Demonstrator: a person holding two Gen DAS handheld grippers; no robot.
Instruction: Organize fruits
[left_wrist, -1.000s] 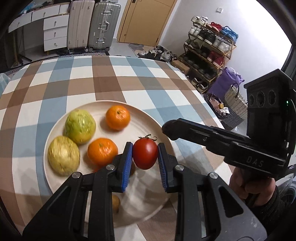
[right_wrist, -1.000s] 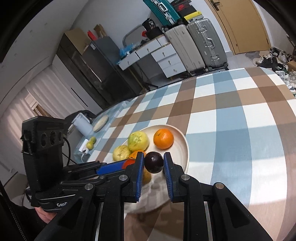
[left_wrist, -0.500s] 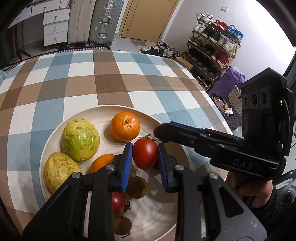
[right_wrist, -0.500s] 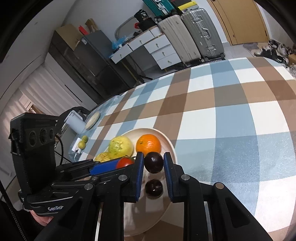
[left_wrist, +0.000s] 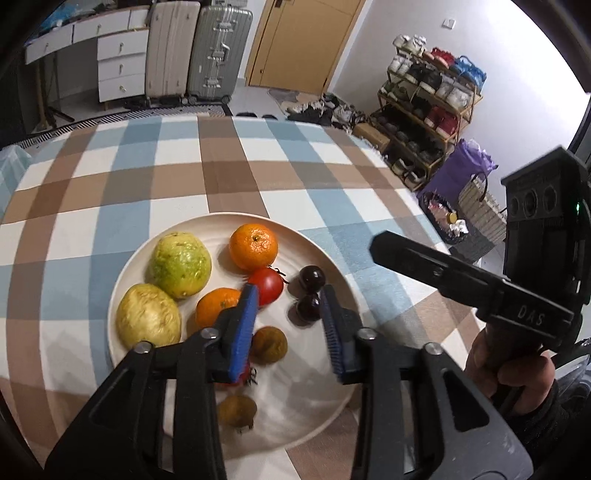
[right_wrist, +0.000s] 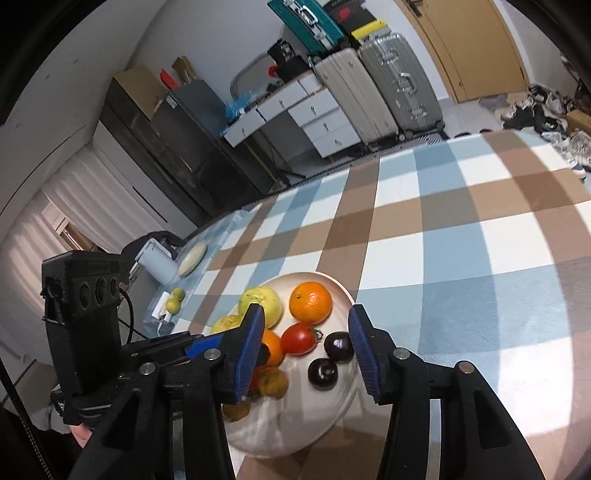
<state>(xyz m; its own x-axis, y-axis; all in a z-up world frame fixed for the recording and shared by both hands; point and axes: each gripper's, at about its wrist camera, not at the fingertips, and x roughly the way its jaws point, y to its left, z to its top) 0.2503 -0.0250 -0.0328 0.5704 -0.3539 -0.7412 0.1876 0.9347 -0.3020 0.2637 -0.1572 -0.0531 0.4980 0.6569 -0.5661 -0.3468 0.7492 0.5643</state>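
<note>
A cream plate (left_wrist: 306, 402) (right_wrist: 295, 435) on the checked tablecloth holds two guavas (left_wrist: 181, 264), two oranges (left_wrist: 253, 246), a red tomato (left_wrist: 269, 283) (right_wrist: 300, 339), two dark plums (left_wrist: 312, 277) (right_wrist: 338, 345) and small brown fruits (left_wrist: 269, 345). My left gripper (left_wrist: 288, 321) hovers low over the plate with its jaws opening; the tomato lies free just past its left pad. My right gripper (right_wrist: 304, 325) is also opening above the plate. The tomato and plums rest on the plate below its gap, touched by neither pad.
The person's hand (left_wrist: 517, 369) holds the right gripper's handle at the table's right edge. Small green fruits (right_wrist: 174, 300), a white device (right_wrist: 157, 263) and a pale flat disc (right_wrist: 192, 253) sit at the far left edge. Suitcases (left_wrist: 218, 55) and a shoe rack (left_wrist: 428, 107) stand beyond the table.
Both grippers have let go. The tomato left the left jaws and lies on the plate; the dark plum left the right jaws and lies beside the other plum. Both jaws have widened.
</note>
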